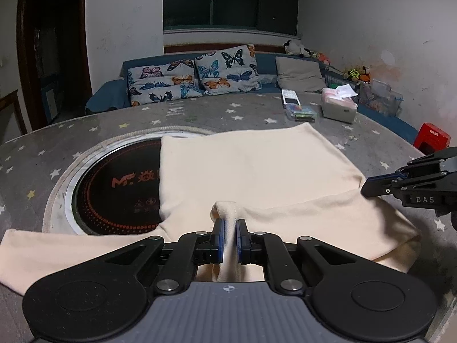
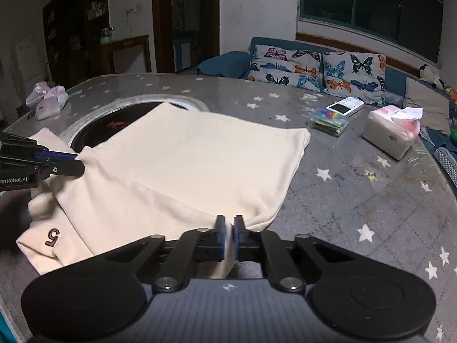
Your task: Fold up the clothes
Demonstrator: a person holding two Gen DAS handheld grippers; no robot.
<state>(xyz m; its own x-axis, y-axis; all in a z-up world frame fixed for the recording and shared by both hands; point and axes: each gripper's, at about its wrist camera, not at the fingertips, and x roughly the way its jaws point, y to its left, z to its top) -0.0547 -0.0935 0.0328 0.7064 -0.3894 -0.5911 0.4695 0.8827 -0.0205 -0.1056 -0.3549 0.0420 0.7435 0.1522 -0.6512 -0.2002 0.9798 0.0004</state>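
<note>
A cream garment (image 1: pixel 257 171) lies spread on the grey star-patterned table (image 1: pixel 200 114), partly folded, one flap doubled over the near part. My left gripper (image 1: pixel 230 223) is shut on a pinched fold of its near edge. In the right wrist view the same cream garment (image 2: pixel 185 160) shows a small brown "5" mark (image 2: pixel 52 235) at its near left corner. My right gripper (image 2: pixel 228 220) is shut on the cloth's near right edge. Each gripper shows in the other's view: the right gripper (image 1: pixel 371 185) at the cloth's right side, the left gripper (image 2: pixel 77 163) at its left.
A round black induction hob (image 1: pixel 120 188) is set into the table, half under the cloth. A tissue box (image 1: pixel 338 107), a phone (image 1: pixel 291 97) and a small clear box (image 1: pixel 304 113) lie at the far right. A tissue pack (image 2: pixel 50 101) sits far left. A sofa with butterfly cushions (image 1: pixel 194 77) stands behind.
</note>
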